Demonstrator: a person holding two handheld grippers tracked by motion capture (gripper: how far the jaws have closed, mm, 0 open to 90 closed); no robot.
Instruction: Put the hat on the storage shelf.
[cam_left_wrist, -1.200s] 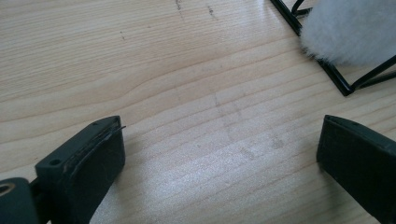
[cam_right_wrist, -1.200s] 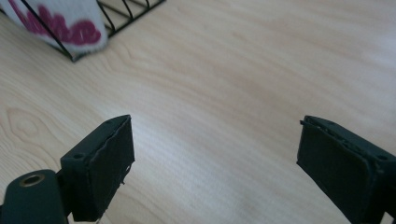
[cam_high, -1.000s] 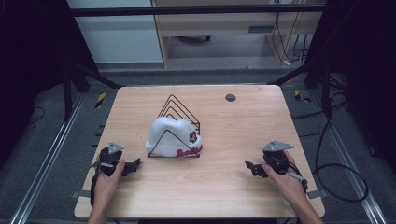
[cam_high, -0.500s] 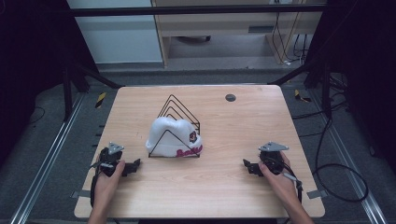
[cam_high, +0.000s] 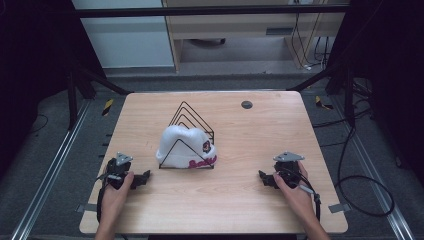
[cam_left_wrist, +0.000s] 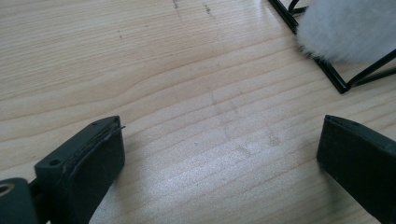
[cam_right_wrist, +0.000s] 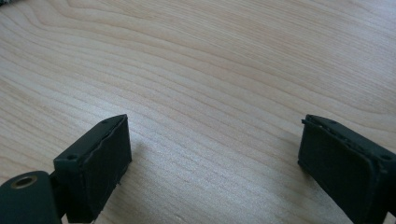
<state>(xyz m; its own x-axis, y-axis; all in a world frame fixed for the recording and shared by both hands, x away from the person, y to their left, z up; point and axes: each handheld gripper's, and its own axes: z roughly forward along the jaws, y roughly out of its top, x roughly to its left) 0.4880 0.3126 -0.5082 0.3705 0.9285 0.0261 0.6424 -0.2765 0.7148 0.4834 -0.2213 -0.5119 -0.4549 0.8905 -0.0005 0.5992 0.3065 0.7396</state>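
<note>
Both grippers, left gripper and right gripper, rest low on the table, fingers apart.

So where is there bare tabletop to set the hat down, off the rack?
Bare wood runs between the left gripper and right gripper, in front of the wire rack. More lies right of the white hat, short of the dark disc. The middle is crowded.
</note>
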